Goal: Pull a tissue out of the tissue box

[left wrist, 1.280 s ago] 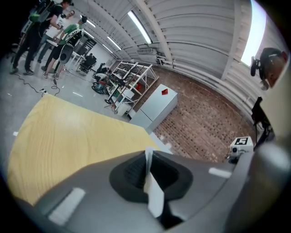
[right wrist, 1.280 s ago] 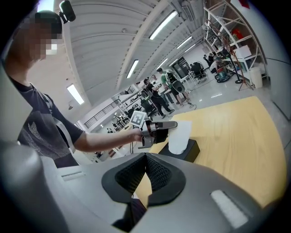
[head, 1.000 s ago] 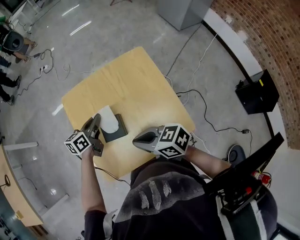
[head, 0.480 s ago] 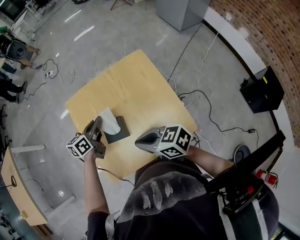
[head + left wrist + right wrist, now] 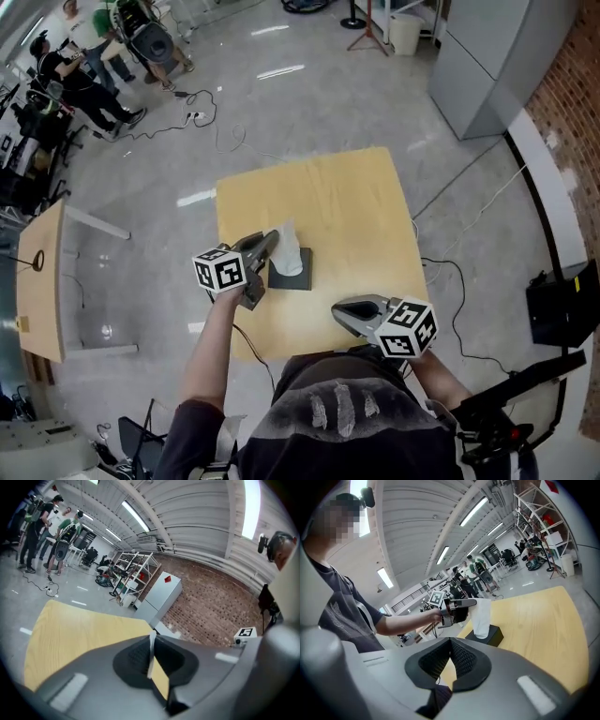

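Logged tissue box (image 5: 291, 275) on tabletop (image 5: 347, 187), in near half, closer to left edge. Found left gripper (image 5: 266, 246) closed tight on top edge of white tissue (image 5: 287, 251). Noted tissue standing upright above box, lower end at box slot. Noted right gripper (image 5: 343, 312) with jaws together and nothing between them, over near edge of tabletop, apart from box.

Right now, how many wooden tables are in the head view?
2: one table under the tissue box, a second table at the left edge. Others may be hidden in the far clutter.
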Action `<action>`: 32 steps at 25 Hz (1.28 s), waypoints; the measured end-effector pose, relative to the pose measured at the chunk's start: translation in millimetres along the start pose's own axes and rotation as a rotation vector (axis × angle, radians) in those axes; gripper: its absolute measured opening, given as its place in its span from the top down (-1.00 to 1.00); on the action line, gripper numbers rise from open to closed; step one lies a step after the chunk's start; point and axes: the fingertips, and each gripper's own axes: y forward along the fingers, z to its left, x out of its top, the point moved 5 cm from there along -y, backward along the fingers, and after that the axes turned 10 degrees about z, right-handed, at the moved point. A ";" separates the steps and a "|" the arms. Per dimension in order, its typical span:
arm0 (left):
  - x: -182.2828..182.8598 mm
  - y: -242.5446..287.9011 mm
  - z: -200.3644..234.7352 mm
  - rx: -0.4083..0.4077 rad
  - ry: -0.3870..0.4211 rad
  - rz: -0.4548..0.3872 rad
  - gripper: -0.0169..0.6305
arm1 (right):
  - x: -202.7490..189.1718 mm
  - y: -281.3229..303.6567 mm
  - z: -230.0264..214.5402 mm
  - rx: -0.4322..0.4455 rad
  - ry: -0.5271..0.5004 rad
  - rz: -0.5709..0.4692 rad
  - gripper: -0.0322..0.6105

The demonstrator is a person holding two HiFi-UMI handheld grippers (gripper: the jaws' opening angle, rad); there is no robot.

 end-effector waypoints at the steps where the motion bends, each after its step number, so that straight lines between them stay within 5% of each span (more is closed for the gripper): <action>1: 2.2 -3.9 -0.1 0.002 0.002 -0.005 0.94 | 2.0 1.6 1.3 0.003 -0.004 0.002 0.91; 13: 2.4 -37.4 -8.4 0.058 0.018 -0.065 0.94 | 5.6 11.5 9.2 0.060 -0.071 0.029 0.91; 32: -25.2 -103.3 -79.5 0.072 0.054 -0.162 0.94 | -16.4 16.8 48.2 0.148 -0.111 0.077 0.91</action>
